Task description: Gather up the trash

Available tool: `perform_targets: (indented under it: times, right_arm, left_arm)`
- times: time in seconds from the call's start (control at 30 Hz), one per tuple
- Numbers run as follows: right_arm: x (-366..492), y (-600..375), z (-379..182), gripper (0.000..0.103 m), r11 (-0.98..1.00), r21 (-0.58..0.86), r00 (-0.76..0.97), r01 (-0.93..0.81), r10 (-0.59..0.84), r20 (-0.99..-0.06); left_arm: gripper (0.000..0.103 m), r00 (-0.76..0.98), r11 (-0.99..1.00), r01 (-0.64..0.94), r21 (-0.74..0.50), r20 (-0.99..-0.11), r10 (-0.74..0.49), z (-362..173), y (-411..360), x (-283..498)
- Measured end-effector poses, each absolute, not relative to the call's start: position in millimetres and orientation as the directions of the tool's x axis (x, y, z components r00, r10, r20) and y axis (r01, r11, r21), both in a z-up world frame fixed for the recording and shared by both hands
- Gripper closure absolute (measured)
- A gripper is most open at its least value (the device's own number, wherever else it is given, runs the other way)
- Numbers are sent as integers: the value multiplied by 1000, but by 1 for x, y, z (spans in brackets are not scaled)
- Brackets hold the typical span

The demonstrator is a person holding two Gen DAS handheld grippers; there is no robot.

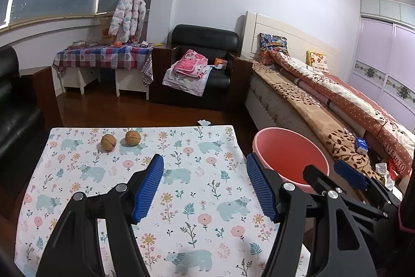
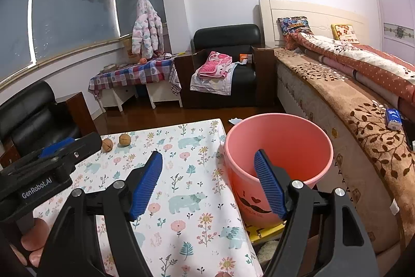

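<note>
While both grippers hang low over the near end of the table (image 1: 85, 165), the two walnuts (image 1: 120, 140) that look like the trash here lie at its far left, well ahead of the jaws and a little to their left. The table wears a soft white cloth printed with bears and flowers, smooth and flat. Off its right edge, between table and bed (image 1: 298, 100), stands the pink bucket (image 2: 278, 144), a round smooth plastic pail, upright and, as far as its inside shows, holding nothing.

The left gripper (image 1: 205, 186) sits nearer the walnuts, pointing roughly at them across bare cloth; its jaws are spread wide with nothing between the ribbed blue pads. The right gripper (image 2: 208, 186) straddles the table's right edge and the bucket's rim, so one blue pad lines up with the bucket's mouth; its jaws are likewise released and hold nothing. My guess is that the left hand should make the reach, forward and slightly leftward.

Each walnut is a small, hard, wrinkled brown ball with a seam, near-round with no real long axis, so it may roll when pinched. They sit just beside each other, not touching.
</note>
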State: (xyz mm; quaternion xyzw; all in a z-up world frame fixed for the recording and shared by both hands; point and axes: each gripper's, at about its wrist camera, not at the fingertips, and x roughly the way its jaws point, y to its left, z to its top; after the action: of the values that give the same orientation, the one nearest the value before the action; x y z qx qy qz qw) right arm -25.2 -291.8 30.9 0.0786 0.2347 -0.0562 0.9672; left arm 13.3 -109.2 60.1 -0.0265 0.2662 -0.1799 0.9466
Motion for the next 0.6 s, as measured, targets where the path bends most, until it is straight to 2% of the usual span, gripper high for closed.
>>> perform_targets:
  times: [0.6]
  right_arm:
    - [-23,-289,29,29,984,119,881,134,-64,-469]
  left_arm:
    - [37,794,938,311,-155,-500,-346,57,-103,17]
